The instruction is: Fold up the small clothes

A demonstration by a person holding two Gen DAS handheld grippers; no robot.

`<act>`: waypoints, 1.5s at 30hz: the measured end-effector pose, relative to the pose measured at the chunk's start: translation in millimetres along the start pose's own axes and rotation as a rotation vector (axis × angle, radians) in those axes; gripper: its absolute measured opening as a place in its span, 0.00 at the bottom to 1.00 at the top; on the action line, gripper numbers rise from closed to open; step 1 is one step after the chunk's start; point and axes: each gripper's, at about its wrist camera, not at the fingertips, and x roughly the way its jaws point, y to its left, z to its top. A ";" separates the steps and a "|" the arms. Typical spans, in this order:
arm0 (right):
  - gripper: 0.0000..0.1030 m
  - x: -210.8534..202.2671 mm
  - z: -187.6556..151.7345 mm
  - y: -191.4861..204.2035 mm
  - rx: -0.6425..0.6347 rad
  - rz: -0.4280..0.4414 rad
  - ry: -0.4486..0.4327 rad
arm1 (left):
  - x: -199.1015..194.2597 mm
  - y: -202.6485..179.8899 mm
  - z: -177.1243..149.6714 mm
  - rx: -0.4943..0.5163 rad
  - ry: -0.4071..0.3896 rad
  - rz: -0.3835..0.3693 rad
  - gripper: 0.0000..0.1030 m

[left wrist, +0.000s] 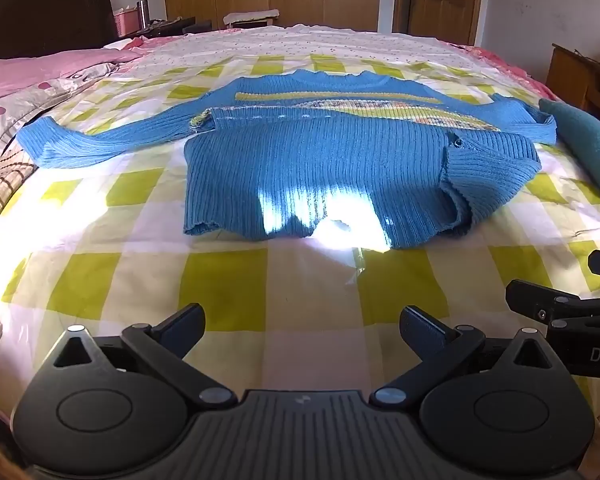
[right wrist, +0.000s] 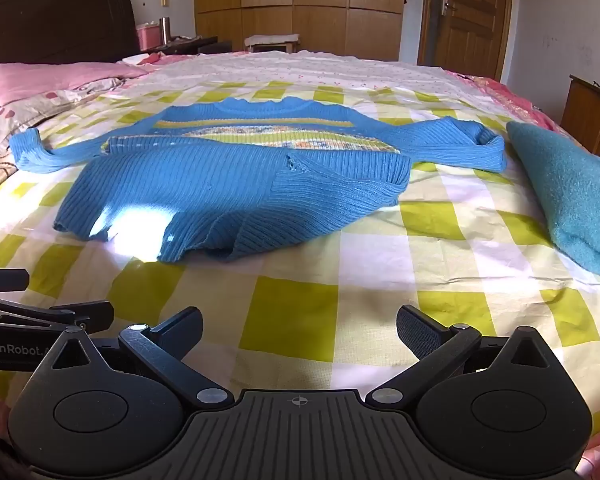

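Observation:
A small blue ribbed sweater point(left wrist: 300, 160) with a yellow patterned chest band lies on the checked bedsheet point(left wrist: 300, 292). Its lower part is folded up over the front, and both sleeves are spread sideways. It also shows in the right wrist view point(right wrist: 228, 184). My left gripper point(left wrist: 302, 326) is open and empty, low over the sheet, short of the sweater's near edge. My right gripper point(right wrist: 300, 326) is open and empty too, beside the left one and equally short of the sweater. Each gripper's side shows in the other's view.
A folded teal cloth point(right wrist: 572, 200) lies on the bed right of the sweater. Pink bedding point(right wrist: 48, 80) and a dark headboard point(right wrist: 56, 12) are at the left. A wooden cabinet point(right wrist: 592, 116) stands at the right, a wardrobe point(right wrist: 296, 4) and door behind.

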 end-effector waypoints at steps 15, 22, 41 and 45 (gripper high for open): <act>1.00 -1.9 0.9 -1.2 0.001 0.001 -0.001 | 9.6 -1.7 -7.7 0.014 0.057 -0.004 1.00; 1.00 -1.4 0.3 -0.6 0.002 0.004 -0.002 | 10.7 -0.6 -6.7 0.012 0.072 -0.006 1.00; 1.00 -1.2 3.7 -1.1 0.000 0.002 0.000 | 13.1 -0.7 -8.8 0.013 0.074 -0.003 1.00; 1.00 -1.1 2.4 -0.8 0.000 0.002 0.000 | 12.6 -1.4 -9.8 0.013 0.071 -0.001 1.00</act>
